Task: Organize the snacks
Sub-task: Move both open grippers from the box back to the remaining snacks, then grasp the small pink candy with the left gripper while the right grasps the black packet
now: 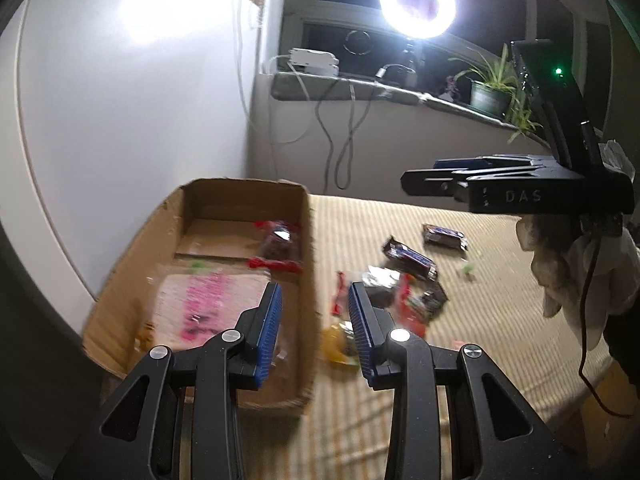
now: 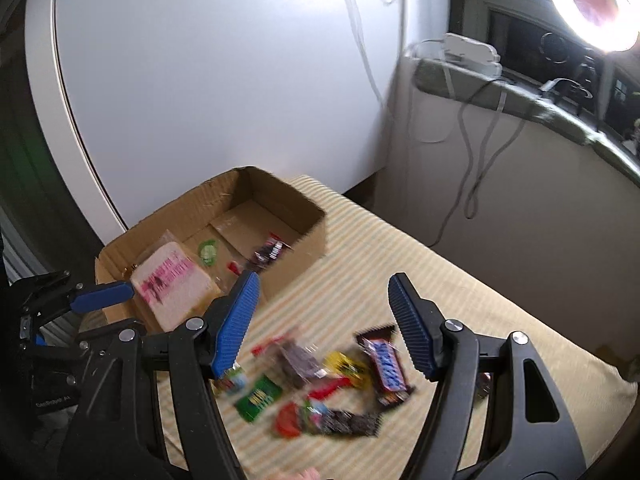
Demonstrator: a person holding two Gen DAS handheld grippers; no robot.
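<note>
An open cardboard box [image 1: 308, 240] [image 2: 308, 232] stands on a striped mat. It holds a pink-printed pack [image 1: 208, 304] [image 2: 172, 280], a red-ended dark snack bag [image 1: 278, 246] [image 2: 268, 252] and a small green sweet [image 2: 208, 250]. A pile of loose snacks lies right of the box, with a Snickers bar [image 2: 386, 368], a yellow pack [image 2: 348, 366] and a green pack [image 2: 258, 396]. My left gripper [image 1: 314, 300] is open and empty over the box's right wall. My right gripper [image 2: 322, 288] is open and empty above the pile; it also shows in the left wrist view [image 1: 432, 180].
Two dark bars [image 1: 410, 258] [image 1: 444, 236] lie further right on the mat [image 1: 480, 320]. A white wall panel stands behind the box. A windowsill [image 1: 360, 88] carries a ring light [image 1: 416, 2], cables and a potted plant [image 1: 490, 88].
</note>
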